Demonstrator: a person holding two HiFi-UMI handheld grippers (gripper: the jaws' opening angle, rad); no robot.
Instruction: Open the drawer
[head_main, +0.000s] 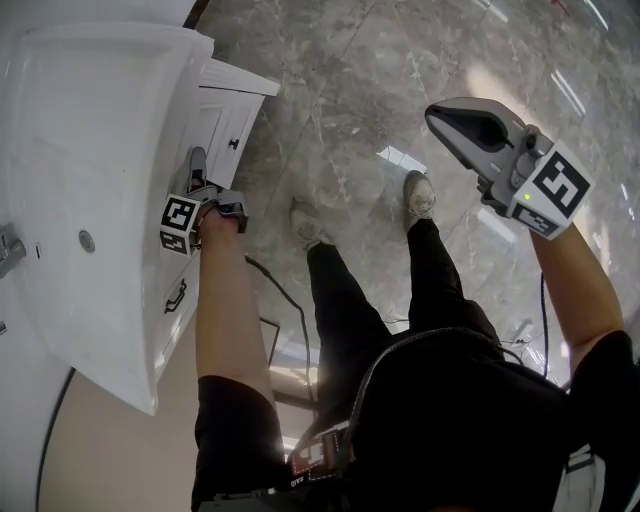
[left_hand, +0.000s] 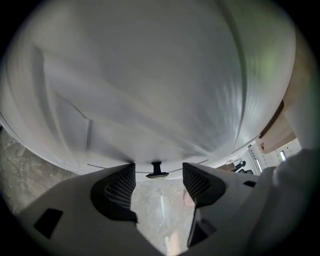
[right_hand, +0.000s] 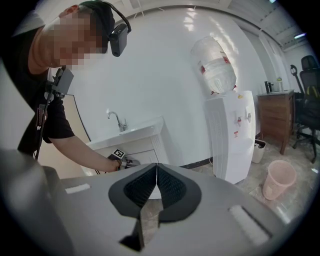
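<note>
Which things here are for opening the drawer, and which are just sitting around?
For the job:
white vanity cabinet
its small black handle
left gripper, fingers open, that handle just ahead

Just around:
white water dispenser with upturned bottle
pink plastic bin
brown wooden desk
chrome tap

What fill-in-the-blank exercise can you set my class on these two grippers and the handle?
The jaws of the left gripper stand ____.
The jaws of the right gripper are ____, with nothing between them.
The handle just ahead of the left gripper is ____ in colour.
Missing words: open; shut; black.
</note>
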